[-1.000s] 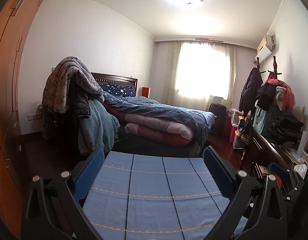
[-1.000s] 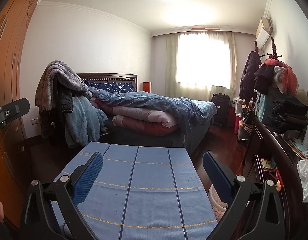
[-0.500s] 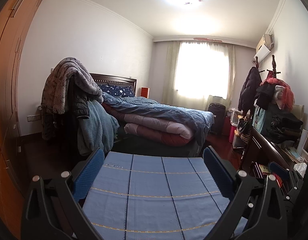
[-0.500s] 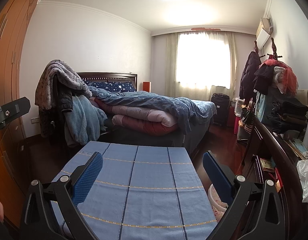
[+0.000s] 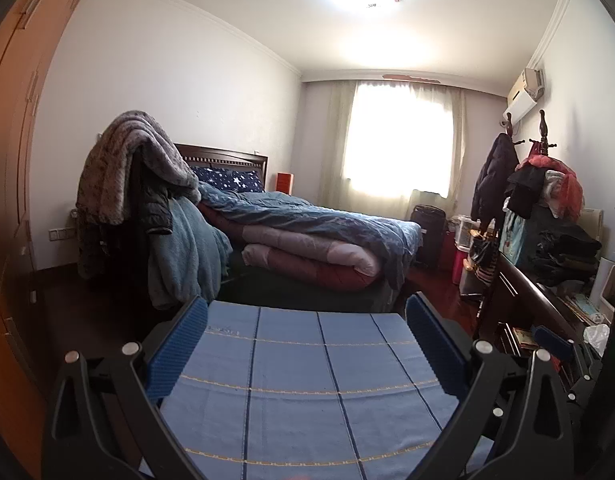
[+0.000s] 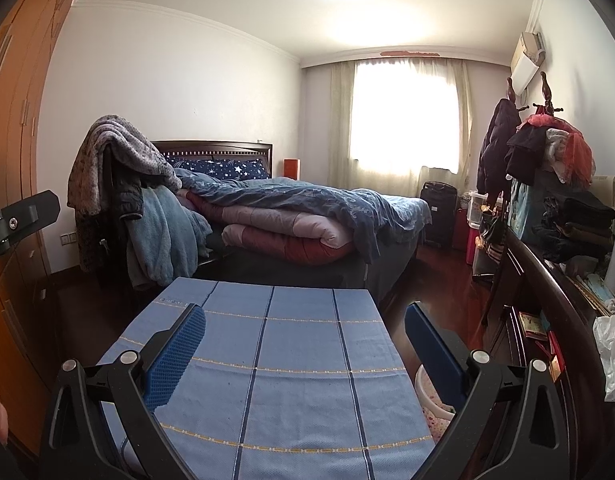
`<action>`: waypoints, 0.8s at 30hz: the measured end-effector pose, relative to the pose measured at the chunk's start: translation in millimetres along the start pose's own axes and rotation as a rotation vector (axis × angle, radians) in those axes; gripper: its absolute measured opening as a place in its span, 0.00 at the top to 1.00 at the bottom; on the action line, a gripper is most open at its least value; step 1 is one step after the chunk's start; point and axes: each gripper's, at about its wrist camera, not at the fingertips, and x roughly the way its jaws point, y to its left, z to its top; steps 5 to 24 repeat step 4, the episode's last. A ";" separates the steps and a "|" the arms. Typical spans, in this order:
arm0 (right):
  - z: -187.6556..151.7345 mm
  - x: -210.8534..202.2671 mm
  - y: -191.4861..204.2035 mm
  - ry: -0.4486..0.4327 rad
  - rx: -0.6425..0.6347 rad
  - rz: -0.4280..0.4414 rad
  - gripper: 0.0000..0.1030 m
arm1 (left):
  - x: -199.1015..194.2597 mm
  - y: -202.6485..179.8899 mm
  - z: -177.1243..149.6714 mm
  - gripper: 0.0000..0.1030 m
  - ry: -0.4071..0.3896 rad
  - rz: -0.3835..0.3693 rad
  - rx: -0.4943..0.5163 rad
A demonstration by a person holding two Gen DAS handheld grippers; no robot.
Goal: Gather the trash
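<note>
My left gripper is open and empty above a table covered with a blue striped cloth. My right gripper is open and empty above the same cloth, near its right side. A white crumpled plastic bag lies on the dark sideboard at the right; it also shows in the left wrist view. A small pale bin stands on the floor just right of the table. No trash shows on the cloth.
A bed with heaped quilts stands beyond the table. Clothes hang on a chair at its left. A wooden wardrobe lines the left wall. A dark sideboard with piled clothes runs along the right.
Both views have shifted only slightly; the grippers stay open and hold nothing.
</note>
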 end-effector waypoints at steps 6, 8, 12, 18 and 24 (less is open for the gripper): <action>-4.0 3.9 -8.2 0.016 0.002 -0.001 0.04 | 10.3 -1.8 -4.0 0.03 0.030 0.002 0.018; -4.0 3.9 -8.2 0.016 0.002 -0.001 0.04 | 10.3 -1.8 -4.0 0.03 0.030 0.002 0.018; -4.0 3.9 -8.2 0.016 0.002 -0.001 0.04 | 10.3 -1.8 -4.0 0.03 0.030 0.002 0.018; -4.0 3.9 -8.2 0.016 0.002 -0.001 0.04 | 10.3 -1.8 -4.0 0.03 0.030 0.002 0.018; -4.0 3.9 -8.2 0.016 0.002 -0.001 0.04 | 10.3 -1.8 -4.0 0.03 0.030 0.002 0.018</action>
